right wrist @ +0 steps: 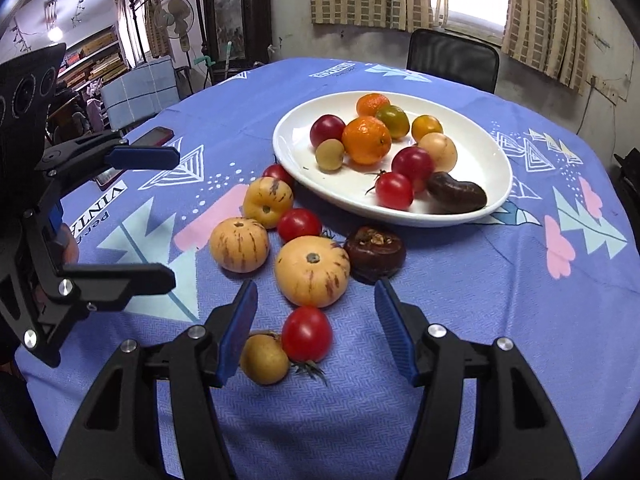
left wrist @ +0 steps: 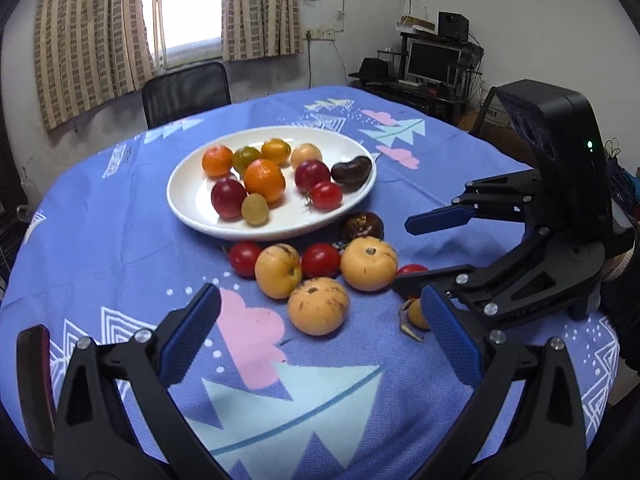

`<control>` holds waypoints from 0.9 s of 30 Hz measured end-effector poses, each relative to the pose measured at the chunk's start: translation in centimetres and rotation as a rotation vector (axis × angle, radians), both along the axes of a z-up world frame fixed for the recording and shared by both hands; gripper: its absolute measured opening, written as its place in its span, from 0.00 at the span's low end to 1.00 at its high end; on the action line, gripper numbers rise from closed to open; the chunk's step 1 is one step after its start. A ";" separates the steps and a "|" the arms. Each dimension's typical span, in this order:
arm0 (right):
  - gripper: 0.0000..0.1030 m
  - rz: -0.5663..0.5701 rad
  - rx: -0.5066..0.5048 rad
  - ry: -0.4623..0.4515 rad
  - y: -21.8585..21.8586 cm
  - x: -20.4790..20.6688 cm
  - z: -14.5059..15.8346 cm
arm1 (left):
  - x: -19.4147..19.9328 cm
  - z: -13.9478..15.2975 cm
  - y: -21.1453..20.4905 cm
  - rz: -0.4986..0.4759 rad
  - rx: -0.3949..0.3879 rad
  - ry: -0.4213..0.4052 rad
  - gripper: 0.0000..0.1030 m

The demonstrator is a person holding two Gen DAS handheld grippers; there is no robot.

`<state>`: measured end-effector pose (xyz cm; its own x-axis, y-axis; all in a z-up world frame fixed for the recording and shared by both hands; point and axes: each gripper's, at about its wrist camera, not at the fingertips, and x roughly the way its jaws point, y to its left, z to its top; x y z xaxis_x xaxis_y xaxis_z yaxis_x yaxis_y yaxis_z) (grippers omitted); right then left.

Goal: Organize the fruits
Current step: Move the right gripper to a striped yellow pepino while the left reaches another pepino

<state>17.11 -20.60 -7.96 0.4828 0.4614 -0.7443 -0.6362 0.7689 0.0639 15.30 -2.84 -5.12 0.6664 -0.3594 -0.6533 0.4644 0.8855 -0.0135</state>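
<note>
Loose fruit lying just in front of the white plate (right wrist: pixel 496 148), both tools spread wide and holding nothing.

Right gripper (right wrist: pixel 316 326) open around a red tomato (right wrist: pixel 307 334), not pinching it; small yellow fruit (right wrist: pixel 264 359) touching the tomato, partly hidden behind the left finger. Left gripper (left wrist: pixel 320 340) open over bare cloth near a striped yellow fruit (left wrist: pixel 318 306). Behind the plate, a chair (left wrist: pixel 186 92), half hidden by the table edge. Far left of the plate, a phone (right wrist: pixel 154 136), partly covered by the other tool.
</note>
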 end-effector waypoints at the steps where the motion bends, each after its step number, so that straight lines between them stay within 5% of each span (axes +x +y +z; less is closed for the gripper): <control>1: 0.60 -0.004 -0.002 0.001 0.1 0.2 -0.2 | 0.1 -0.1 0.0 0.005 0.000 0.009 0.98; 27: 0.53 -0.037 0.012 0.064 2.3 2.0 -2.4 | 0.4 -0.7 0.2 0.014 0.031 0.026 0.98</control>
